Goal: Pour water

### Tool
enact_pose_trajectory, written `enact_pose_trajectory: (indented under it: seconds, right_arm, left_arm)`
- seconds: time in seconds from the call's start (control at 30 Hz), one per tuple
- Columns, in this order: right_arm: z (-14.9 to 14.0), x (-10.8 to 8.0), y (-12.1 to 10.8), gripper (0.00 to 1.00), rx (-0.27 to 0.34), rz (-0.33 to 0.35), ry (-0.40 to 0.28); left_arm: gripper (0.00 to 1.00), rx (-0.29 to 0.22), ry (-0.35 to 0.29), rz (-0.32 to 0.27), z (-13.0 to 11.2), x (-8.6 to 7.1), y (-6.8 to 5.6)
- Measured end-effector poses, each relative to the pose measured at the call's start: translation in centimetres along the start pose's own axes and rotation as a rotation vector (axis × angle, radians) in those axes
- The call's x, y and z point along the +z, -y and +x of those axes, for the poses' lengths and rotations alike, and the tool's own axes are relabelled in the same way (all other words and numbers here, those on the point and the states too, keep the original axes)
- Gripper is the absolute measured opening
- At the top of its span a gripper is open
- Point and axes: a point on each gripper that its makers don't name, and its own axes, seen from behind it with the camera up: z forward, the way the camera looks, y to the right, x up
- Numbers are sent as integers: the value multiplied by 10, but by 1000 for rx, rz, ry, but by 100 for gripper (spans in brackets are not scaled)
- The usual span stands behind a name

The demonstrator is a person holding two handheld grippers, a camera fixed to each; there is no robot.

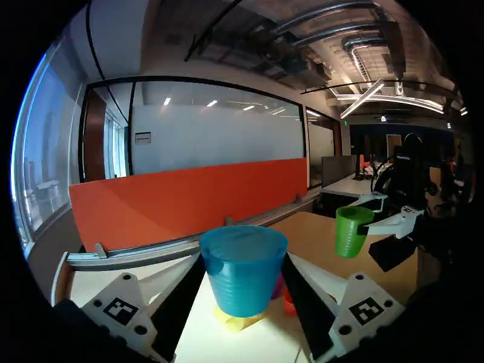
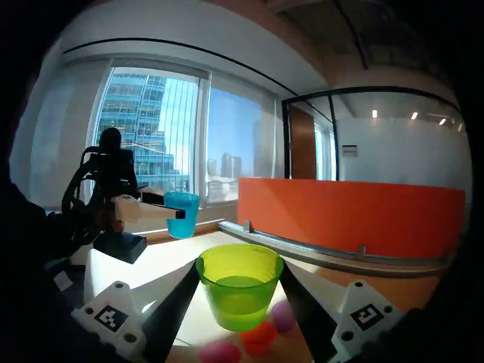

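My left gripper (image 1: 244, 279) is shut on a blue plastic cup (image 1: 244, 270), held upright above the table. In the right gripper view that blue cup (image 2: 182, 214) and the left gripper (image 2: 172, 213) appear at mid-left, with a hand behind them. A translucent green cup (image 2: 239, 284) holding some water sits upright between the fingers of my right gripper (image 2: 240, 290), which is shut on it. In the left gripper view the green cup (image 1: 352, 231) hangs at the right, gripped by the right gripper (image 1: 370, 221). The two cups are apart, at about the same height.
Below the cups lie more small cups on the pale wooden table (image 1: 314, 236): yellow (image 1: 237, 319), orange (image 2: 259, 336), pink (image 2: 219, 351) and purple (image 2: 282, 314). An orange divider panel (image 1: 181, 202) runs along the table's far edge. Big windows (image 2: 151, 139) stand behind.
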Motion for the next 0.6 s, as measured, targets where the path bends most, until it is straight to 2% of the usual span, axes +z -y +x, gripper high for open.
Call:
enact_pose_trajectory:
  seconds: [0.4, 0.6]
  right_arm:
    - [-2, -17, -25, 92, 2, -59, 2]
    - [0, -24, -35, 92, 0, -80, 0]
  left_arm:
    - [84, -3, 36, 6, -23, 0, 3]
    - [84, -2, 50, 3, -32, 1, 0]
